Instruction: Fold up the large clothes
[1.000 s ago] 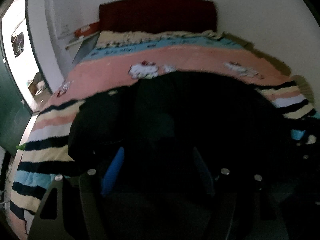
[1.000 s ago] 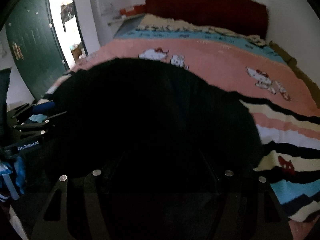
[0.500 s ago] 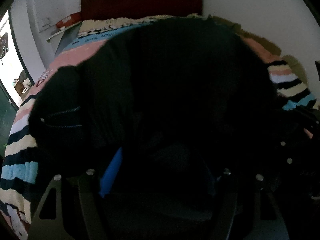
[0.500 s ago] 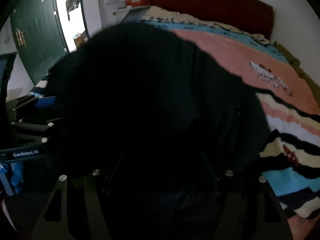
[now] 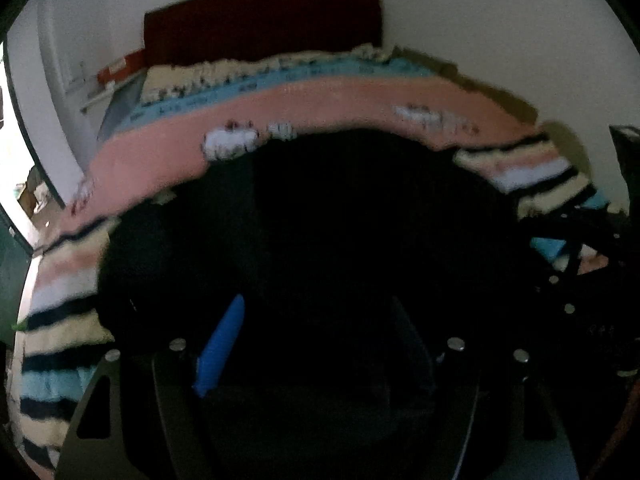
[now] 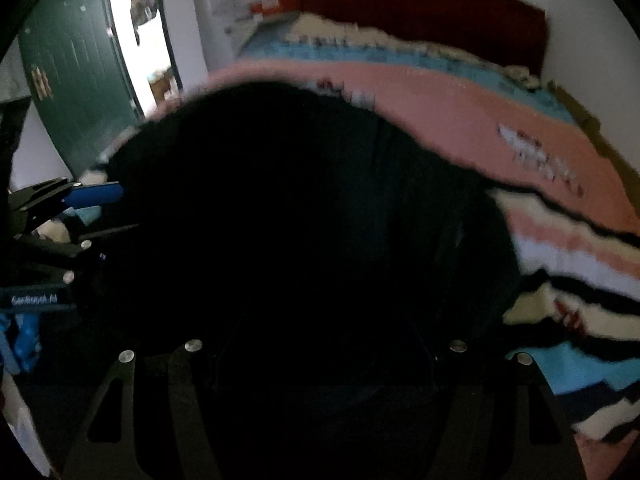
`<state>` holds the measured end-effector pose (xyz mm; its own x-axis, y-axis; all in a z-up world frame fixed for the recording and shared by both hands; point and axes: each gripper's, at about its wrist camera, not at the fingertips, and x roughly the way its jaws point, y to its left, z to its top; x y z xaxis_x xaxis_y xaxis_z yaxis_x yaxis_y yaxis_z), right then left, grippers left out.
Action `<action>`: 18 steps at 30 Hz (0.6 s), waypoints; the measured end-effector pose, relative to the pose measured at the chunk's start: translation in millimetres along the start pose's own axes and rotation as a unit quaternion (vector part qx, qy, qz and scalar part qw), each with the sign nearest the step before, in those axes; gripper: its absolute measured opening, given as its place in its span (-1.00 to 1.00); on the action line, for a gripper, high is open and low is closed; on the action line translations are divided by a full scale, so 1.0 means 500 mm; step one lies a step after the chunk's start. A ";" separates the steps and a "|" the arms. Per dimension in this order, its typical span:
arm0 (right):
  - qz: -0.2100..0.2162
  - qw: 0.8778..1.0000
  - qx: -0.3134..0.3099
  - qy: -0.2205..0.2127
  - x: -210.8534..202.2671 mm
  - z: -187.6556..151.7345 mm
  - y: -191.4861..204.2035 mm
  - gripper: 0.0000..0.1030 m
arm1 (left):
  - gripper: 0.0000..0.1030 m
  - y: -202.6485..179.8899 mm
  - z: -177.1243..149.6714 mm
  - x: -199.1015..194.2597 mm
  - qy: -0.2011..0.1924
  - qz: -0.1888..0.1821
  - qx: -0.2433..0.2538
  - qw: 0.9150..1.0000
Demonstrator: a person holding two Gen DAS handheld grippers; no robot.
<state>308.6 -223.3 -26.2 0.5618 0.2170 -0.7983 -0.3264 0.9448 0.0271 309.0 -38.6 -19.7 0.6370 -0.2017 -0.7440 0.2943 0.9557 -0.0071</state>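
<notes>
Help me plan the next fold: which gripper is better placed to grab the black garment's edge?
The left gripper, probably: its jaws stand open at the black garment's edge; the right gripper's jaws are lost in darkness.

A matt black cloth garment [image 5: 360, 220] is seen on a fuzzy woven striped blanket [image 5: 320, 104]; glossy blue plastic covers one tool finger [image 5: 222, 344].

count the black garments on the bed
1: one black garment lies across the striped blanket, filling the near middle of both wrist views. Its dark folds could hide another layer.
</notes>
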 end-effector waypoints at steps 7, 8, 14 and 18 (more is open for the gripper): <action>-0.025 0.998 0.006 -0.050 -0.002 0.144 -0.013 0.35 | 0.43 0.045 0.128 0.063 -0.016 0.035 -0.028 0.999; -0.027 0.998 0.010 -0.052 0.010 0.160 -0.015 0.35 | 0.43 0.052 0.131 0.078 -0.012 0.037 -0.036 0.999; -0.024 0.999 0.027 -0.027 0.109 0.178 -0.015 0.35 | 0.45 0.082 0.093 0.180 0.020 0.049 -0.052 0.997; -0.035 0.999 0.009 0.009 0.184 0.131 -0.007 0.36 | 0.55 0.065 0.051 0.224 0.017 0.065 -0.019 0.998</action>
<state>411.3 -190.7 -60.0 0.5694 0.1466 -0.8089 -0.2725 0.9620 -0.0175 408.1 -35.4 -86.3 0.6429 -0.0677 -0.7630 0.1831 0.9808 0.0672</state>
